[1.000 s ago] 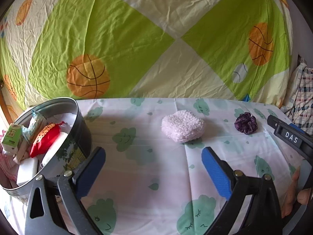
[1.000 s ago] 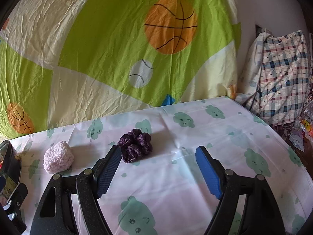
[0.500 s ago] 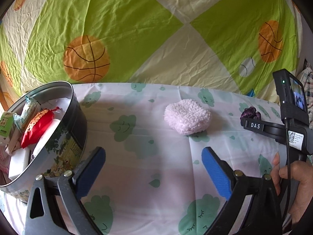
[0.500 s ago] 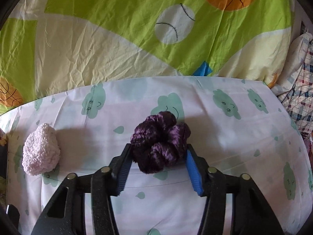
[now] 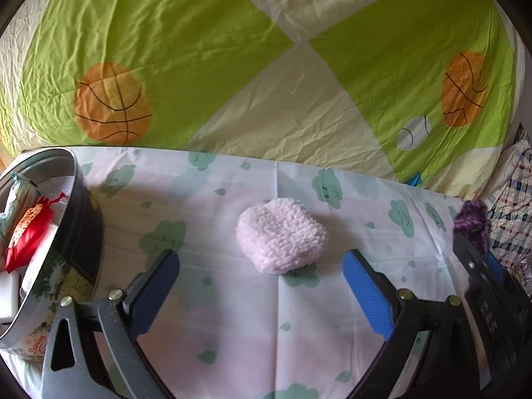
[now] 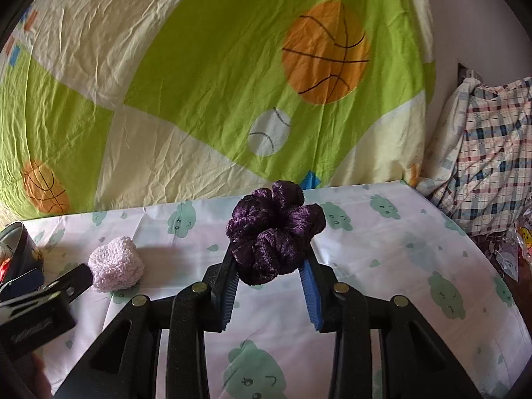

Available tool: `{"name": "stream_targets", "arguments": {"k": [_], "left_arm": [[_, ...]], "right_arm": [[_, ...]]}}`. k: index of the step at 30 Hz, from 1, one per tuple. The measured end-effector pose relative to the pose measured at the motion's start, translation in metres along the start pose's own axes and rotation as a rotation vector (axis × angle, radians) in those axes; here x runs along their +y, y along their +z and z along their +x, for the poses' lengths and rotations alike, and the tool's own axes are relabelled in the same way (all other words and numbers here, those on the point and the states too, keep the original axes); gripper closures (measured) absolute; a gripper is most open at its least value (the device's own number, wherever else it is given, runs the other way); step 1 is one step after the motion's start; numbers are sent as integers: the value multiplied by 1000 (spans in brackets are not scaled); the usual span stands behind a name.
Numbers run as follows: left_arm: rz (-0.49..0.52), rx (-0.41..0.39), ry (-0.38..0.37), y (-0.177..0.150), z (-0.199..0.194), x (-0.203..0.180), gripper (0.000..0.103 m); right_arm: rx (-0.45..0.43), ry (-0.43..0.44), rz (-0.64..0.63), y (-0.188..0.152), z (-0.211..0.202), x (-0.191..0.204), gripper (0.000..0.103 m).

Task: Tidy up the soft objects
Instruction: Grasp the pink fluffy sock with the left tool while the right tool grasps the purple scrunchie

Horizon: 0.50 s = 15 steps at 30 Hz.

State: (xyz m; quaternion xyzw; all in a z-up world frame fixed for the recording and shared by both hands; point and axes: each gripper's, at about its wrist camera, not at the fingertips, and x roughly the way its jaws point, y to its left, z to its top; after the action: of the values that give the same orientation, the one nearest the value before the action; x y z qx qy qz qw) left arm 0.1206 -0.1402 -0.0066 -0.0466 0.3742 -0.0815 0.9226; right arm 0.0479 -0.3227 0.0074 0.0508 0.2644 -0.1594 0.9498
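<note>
Crinkled cloth (image 6: 382, 266) under ruffled velvety scrunchie (image 6: 274, 229).

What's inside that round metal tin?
Inside the round metal tin lie a red pouch with orange print, a white block and a crinkly packet. Anything underneath them is covered.

From my left wrist view the round tin (image 5: 71, 219) runs off the left edge, so I can't make out all its contents. The right hand-held gripper (image 5: 478, 249) is blurred there and covers most of the purple scrunchie (image 5: 472, 216). From the right wrist view the tin (image 6: 23, 242) is barely a sliver.
</note>
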Motion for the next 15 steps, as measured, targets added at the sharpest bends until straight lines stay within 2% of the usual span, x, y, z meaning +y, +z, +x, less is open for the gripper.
{"name": "stream_targets", "arguments": {"k": [6, 12, 15], "left_arm": [[-47, 109, 63, 20, 45, -28, 4], [-92, 211, 156, 15, 78, -28, 10], [-36, 161, 218, 5, 81, -35, 11]], "right_arm": [[-65, -40, 12, -3, -19, -11, 65], [-67, -38, 1, -1, -19, -13, 65], [-65, -27, 14, 0, -20, -15, 65]]}}
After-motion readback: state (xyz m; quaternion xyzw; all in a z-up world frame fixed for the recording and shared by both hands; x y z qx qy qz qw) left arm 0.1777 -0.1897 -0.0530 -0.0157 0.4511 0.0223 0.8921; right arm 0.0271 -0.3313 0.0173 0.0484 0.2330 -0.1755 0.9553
